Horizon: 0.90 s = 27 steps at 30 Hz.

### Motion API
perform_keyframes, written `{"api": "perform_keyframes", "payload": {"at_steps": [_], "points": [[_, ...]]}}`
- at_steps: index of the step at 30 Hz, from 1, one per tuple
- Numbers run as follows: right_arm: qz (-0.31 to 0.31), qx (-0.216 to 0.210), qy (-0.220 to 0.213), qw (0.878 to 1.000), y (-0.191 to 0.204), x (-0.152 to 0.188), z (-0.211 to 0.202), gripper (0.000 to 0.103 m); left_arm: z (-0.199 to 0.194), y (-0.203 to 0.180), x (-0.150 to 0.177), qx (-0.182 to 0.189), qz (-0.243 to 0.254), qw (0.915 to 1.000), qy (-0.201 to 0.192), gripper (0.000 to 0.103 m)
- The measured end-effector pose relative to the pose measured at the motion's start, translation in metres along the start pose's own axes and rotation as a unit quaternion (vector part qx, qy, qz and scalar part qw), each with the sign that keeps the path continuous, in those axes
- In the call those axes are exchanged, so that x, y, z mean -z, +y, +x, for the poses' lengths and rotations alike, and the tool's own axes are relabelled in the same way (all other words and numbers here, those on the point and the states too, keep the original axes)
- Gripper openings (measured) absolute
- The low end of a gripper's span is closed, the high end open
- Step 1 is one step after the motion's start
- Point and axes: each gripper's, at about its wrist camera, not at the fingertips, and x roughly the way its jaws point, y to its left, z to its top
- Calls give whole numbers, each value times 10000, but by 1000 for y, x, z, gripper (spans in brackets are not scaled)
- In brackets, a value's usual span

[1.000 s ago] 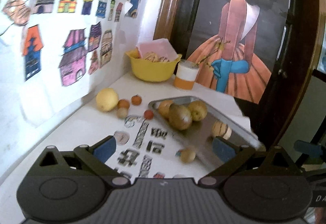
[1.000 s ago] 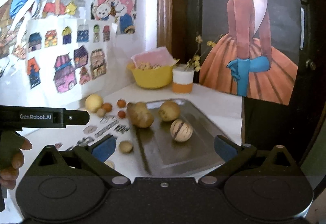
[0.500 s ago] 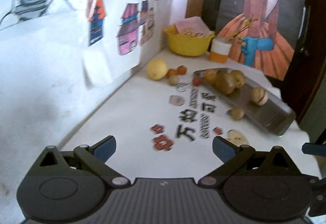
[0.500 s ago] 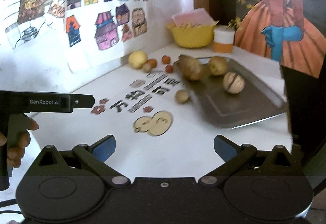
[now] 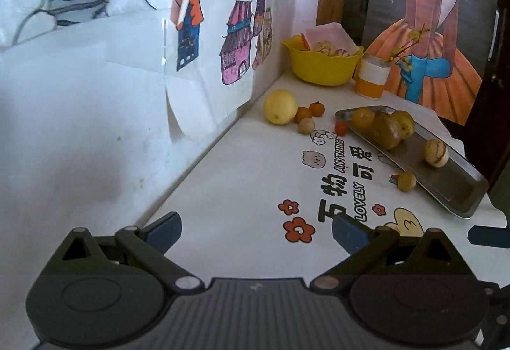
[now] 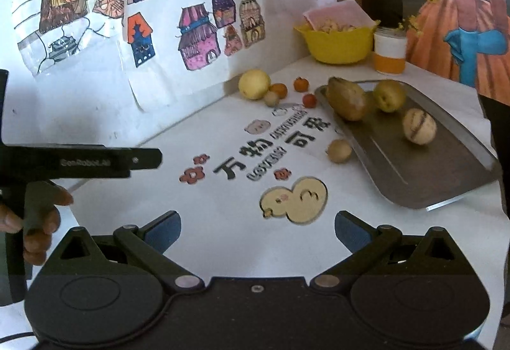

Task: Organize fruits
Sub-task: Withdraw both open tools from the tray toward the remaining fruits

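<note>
Left gripper [image 5: 256, 227]: jaws spread, nothing held between them.
Right gripper [image 6: 257, 227]: jaws spread, nothing held.
Small round fruit [image 6: 339, 151]: ahead and right of the right jaws, just beside the tray [image 6: 446, 171].
Loose fruit [image 6: 254, 84]: far ahead, by the wall.
Advice: the nearest fruit is best straddled squarely, pinched gently, then lifted over the tray rim.

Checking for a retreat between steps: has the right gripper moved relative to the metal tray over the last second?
Yes. The right gripper has pulled back from the metal tray, which now sits farther ahead and to the right, with more printed tablecloth showing between them.
</note>
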Motion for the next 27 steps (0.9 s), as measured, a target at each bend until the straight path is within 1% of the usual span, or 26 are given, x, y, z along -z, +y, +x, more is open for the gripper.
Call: {"api": "perform_keyframes", "payload": {"at_steps": [5,13,14,16,17,20,27], "points": [[107,17,-14,9999,-9,-11,14,102,19,-7,-13,117,26,9999,57,102],[801,126,-40,9967,-39,-22,34,102,52,-19,-40,265,104,9996,41,102],[877,126,0,9961,-43,-23,37,102,57,-21,-43,312,136,9994,6,102],[975,64,42,9952,-49,-24,43,102,66,-23,-47,596,264,9978,-112,102],[995,33,52,9950,-51,-24,46,102,73,-24,-50,702,321,9970,-107,102],[979,6,17,9952,-56,-25,54,102,92,-27,-57,747,333,9967,12,102],[1123,49,10,9937,-69,-28,79,87,134,-44,-74,833,429,9956,83,102]]}}
